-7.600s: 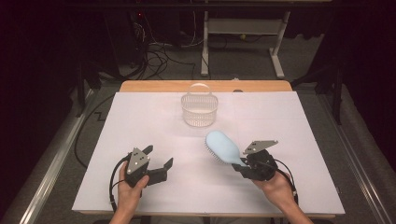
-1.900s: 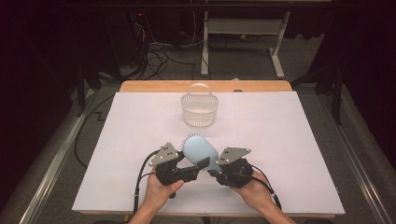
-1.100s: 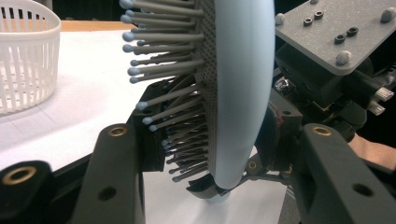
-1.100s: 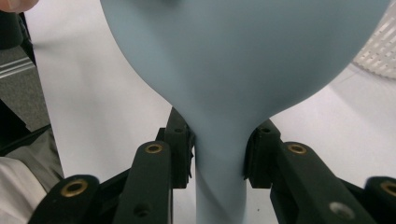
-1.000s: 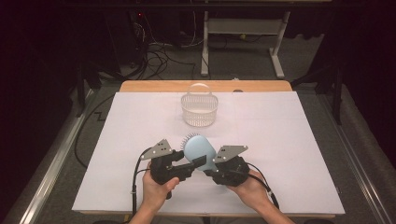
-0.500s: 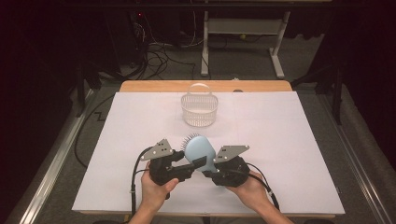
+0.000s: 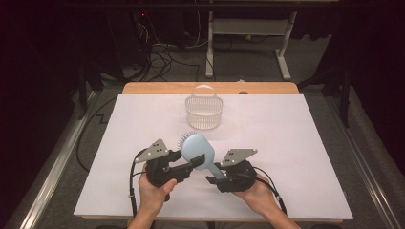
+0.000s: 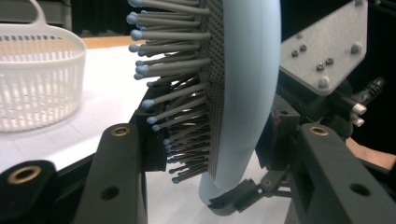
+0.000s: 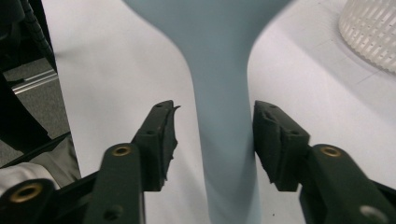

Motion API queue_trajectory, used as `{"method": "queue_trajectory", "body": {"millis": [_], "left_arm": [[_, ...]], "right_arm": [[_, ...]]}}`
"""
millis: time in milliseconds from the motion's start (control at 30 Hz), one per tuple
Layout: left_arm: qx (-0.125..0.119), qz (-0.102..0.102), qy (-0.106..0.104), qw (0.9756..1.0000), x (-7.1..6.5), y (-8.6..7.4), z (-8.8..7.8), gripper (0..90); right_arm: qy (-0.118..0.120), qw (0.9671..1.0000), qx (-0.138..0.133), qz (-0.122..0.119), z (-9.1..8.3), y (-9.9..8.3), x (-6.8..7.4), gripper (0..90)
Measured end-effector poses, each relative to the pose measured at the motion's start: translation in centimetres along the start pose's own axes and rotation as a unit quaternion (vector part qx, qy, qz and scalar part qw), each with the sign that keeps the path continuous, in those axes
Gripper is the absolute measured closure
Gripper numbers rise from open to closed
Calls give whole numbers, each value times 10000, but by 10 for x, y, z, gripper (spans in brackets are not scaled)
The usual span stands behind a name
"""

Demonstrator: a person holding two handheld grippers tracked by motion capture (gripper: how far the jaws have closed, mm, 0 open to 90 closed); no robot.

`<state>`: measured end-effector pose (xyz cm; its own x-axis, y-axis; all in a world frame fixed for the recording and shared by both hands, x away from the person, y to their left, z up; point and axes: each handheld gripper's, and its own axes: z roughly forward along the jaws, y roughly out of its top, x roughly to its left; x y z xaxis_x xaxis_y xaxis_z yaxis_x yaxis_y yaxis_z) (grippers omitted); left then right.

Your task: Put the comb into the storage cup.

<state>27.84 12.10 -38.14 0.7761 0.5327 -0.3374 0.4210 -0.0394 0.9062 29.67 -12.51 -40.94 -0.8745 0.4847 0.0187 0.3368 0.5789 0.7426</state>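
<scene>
No brand, label or writing can be read on anything here. At the left of the high view, the left tongs [image 7: 190, 166] are clamped on the head of the pale blue hairbrush [image 7: 197, 148]; in the left gripper view one pad presses into the grey, blue-tipped bristles [image 8: 173, 70] and the other sits against the smooth back. The hairbrush is held off the white surface [image 7: 296, 138] near its front middle, between the two hands, head tilted up toward the far side and handle slanting down to the right. There the right tongs [image 7: 213, 178] have just been opening: in the right gripper view the handle [image 9: 223, 140] runs between the pads with a gap on each side. Beyond the brush, well apart from it, a white slotted basket [image 7: 204, 110] with a hoop handle stands upright; I cannot tell whether anything lies inside it.
</scene>
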Motion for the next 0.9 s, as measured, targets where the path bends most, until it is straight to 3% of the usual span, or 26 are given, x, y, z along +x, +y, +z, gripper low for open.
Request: {"method": "queue_trajectory", "body": {"millis": [300,633,800,900], "left_arm": [[-69,-93,148,9998,5,2,-7,537],[-152,-82,243,9996,6,4,-12,536],[-146,-32,388,9991,8,3,-15,536],[-151,-107,400,9990,12,2,-16,535]], "right_arm": [[-94,9997,-185,87,-5,-5,-6,416],[-150,9989,-404,159,-15,-12,-13,406],[-203,9983,-496,230,-22,-17,-18,398],[-240,9977,-577,273,-27,-22,-22,394]]}}
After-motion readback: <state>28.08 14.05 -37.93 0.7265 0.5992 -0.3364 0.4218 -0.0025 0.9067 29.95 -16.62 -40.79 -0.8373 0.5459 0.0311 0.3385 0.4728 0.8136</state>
